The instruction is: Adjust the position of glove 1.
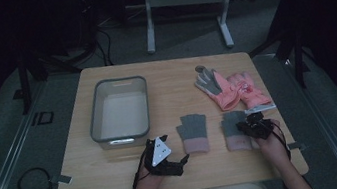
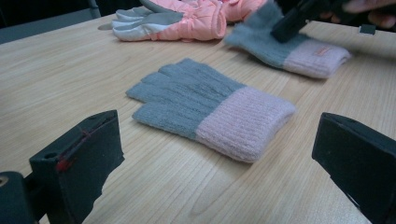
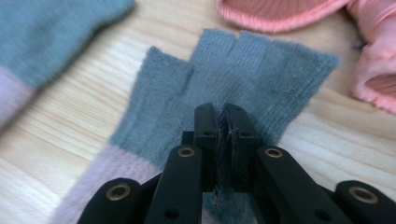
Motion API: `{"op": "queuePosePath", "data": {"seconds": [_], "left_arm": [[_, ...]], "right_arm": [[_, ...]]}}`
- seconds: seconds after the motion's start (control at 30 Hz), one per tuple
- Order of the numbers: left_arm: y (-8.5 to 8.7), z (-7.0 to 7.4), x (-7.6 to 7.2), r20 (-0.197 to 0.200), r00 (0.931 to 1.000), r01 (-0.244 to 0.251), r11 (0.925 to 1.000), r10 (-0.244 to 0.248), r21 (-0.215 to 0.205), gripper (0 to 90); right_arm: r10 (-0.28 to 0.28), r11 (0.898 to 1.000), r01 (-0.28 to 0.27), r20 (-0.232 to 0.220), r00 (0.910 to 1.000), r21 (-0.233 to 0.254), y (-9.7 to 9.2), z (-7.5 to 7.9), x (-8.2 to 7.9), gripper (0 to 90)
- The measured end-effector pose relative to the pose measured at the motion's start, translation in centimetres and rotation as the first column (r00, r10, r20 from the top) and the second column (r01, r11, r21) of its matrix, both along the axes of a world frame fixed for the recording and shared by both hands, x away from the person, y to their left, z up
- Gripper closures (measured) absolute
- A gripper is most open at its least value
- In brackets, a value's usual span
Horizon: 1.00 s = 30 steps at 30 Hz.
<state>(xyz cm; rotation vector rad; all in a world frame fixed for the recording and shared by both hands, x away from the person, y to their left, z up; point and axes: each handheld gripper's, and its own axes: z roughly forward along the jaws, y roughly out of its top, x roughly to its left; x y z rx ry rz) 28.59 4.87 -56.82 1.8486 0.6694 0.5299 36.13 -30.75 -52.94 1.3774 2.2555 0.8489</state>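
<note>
- The right claw sat over the grey part of the right-hand knitted glove, near the table's front right edge, held by a hand coming in from below.
- In the right gripper view, its jaws were clenched together with a fold of grey knit pinched between them; the pale pink cuff lay below and to the left of the jaws.
- Beyond that claw, further up the table, lay two salmon-pink padded gloves, side by side and touching.
- The left claw rested near the front edge, with a grey three-cornered plate on top, its jaws spread wide and holding nothing.
- In the left gripper view, the second knitted glove lay flat ahead of and between the open jaws, fingers pointing away to the left and pink cuff toward the right jaw, touching neither.
- Behind the left claw, toward the far left of the table, stood a grey plastic tub.
- The two knitted gloves lay near one another but apart.
</note>
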Motion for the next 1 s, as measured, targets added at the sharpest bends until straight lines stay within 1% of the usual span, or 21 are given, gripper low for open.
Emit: {"op": "queuePosePath", "data": {"seconds": [0.1, 0.13, 0.23, 0.3, 0.4, 0.43, 0.53, 0.6, 0.63, 0.67, 0.7, 0.83, 1.0], "left_arm": [[0.0, 0.0, 0.0, -0.001, 1.0, 0.0, 1.0, 0.0, -0.001, 1.1], [0.0, 0.0, 0.0, -0.001, 1.0, 0.0, 1.0, 0.0, -0.001, 1.1], [0.0, 0.0, 0.0, 0.001, 1.0, 0.0, 1.0, 0.0, -0.001, 1.1], [0.0, 0.0, 0.0, 0.002, 1.0, 0.0, 1.0, 0.0, 0.002, 1.1], [0.0, 0.0, 0.0, 0.002, 1.0, 0.0, 1.0, 0.0, 0.001, 1.1], [0.0, 0.0, 0.0, 0.001, 1.0, 0.001, 1.0, -0.001, 0.0, 1.1], [0.0, 0.0, 0.0, 0.001, 1.0, 0.0, 1.0, 0.0, 0.001, 1.1], [0.0, 0.0, 0.0, 0.001, 1.0, 0.0, 1.0, 0.0, 0.0, 1.1], [0.0, 0.0, 0.0, 0.001, 1.0, 0.001, 1.0, -0.001, 0.0, 1.1], [0.0, 0.0, 0.0, 0.001, 1.0, 0.001, 1.0, -0.001, 0.0, 1.1], [0.0, 0.0, 0.0, 0.002, 1.0, 0.002, 1.0, -0.002, 0.002, 1.1], [0.0, 0.0, 0.0, 0.002, 1.0, 0.002, 1.0, -0.002, 0.002, 1.1], [0.0, 0.0, 0.0, 0.002, 1.0, 0.002, 1.0, -0.002, 0.0, 1.1]], "right_arm": [[-0.003, 1.0, 0.003, 0.033, 0.9995, 0.014, 0.2, 1.5, -0.3, 84.9], [0.0, 1.0, -0.001, 0.044, 0.999, 0.027, 0.3, 2.3, -0.4, 84.9], [0.008, 0.999, -0.011, 0.068, 0.9976, 0.048, 0.7, 3.8, -0.4, 84.9], [0.012, 0.998, -0.017, 0.076, 0.997, 0.063, 1.0, 4.4, -0.4, 84.9], [0.025, 0.997, -0.032, 0.095, 0.9952, 0.073, 1.8, 5.4, -0.3, 85.0], [0.026, 0.996, -0.035, 0.101, 0.9946, 0.085, 2.1, 5.7, -0.2, 85.0], [0.04, 0.994, -0.051, 0.108, 0.9933, 0.098, 3.0, 6.3, -0.1, 85.0], [0.047, 0.994, -0.058, 0.115, 0.9923, 0.096, 3.8, 6.6, 0.0, 85.0], [0.054, 0.992, -0.066, 0.117, 0.9917, 0.106, 4.2, 6.7, 0.1, 85.0], [0.054, 0.992, -0.066, 0.117, 0.9917, 0.106, 4.2, 6.7, 0.1, 85.0], [0.064, 0.991, -0.078, 0.121, 0.9906, 0.108, 5.0, 6.9, 0.2, 85.0], [0.076, 0.989, -0.091, 0.123, 0.9895, 0.118, 6.7, 6.9, 0.5, 85.0], [0.097, 0.986, -0.11, 0.105, 0.9897, 0.125, 9.0, 6.4, 0.8, 85.0]]}}
